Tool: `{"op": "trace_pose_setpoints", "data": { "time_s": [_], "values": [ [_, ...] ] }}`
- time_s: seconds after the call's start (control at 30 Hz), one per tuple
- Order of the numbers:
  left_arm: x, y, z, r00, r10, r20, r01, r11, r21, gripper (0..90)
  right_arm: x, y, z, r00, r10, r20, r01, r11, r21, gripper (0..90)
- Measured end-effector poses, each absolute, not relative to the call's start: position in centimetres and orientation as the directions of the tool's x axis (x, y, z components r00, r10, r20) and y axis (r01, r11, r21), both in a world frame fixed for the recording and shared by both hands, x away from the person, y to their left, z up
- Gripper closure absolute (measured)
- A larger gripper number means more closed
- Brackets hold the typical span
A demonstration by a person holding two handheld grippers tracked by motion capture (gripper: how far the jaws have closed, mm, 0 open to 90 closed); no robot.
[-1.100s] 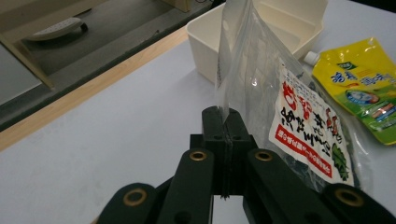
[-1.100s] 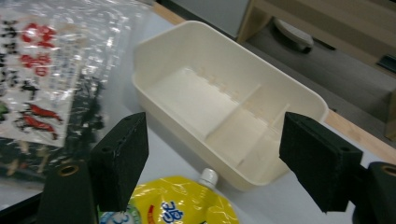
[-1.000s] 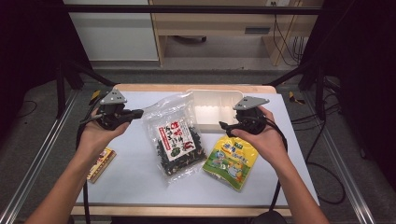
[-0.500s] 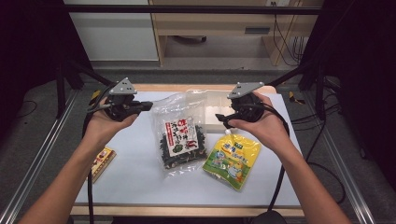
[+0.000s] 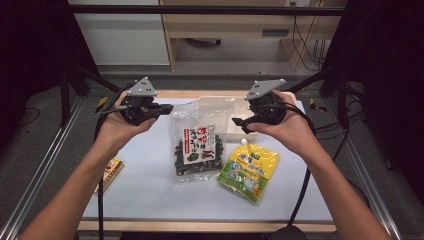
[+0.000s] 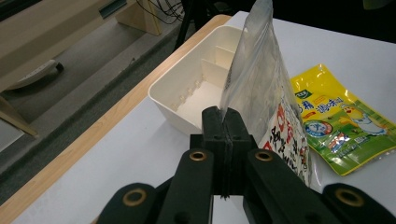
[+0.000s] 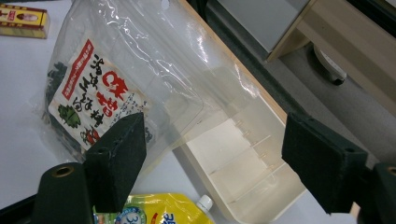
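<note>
Seaweed bag (image 5: pixel 196 145): light, limp, slippery film, contents probably brittle; left gripper (image 6: pixel 223 122) clamped on its 9 o'clock edge, right gripper (image 7: pixel 212 158) wide open, empty, at 3 o'clock.

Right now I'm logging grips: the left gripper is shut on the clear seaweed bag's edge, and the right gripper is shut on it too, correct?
Not quite. The left gripper is shut on the clear seaweed bag, but the right gripper is open: in the right gripper view its jaws stand wide apart, with the bag between them and not pinched.
</note>
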State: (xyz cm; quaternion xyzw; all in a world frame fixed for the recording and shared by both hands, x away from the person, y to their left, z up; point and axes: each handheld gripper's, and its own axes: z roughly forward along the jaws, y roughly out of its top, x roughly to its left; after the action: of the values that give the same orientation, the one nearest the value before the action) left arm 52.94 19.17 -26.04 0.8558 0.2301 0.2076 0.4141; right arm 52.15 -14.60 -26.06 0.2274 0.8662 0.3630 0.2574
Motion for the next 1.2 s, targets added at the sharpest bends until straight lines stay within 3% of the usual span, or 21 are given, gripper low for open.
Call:
{"op": "trace_pose_setpoints", "data": {
  "time_s": [1.2],
  "values": [
    [51.5,17.6,-24.8,0.84,0.512,0.177,0.17,-0.559,0.811,89.8,53.9,-13.4,-25.2,-0.811,0.497,-0.309,0.148,0.685,0.713,18.6]
  ]
}}
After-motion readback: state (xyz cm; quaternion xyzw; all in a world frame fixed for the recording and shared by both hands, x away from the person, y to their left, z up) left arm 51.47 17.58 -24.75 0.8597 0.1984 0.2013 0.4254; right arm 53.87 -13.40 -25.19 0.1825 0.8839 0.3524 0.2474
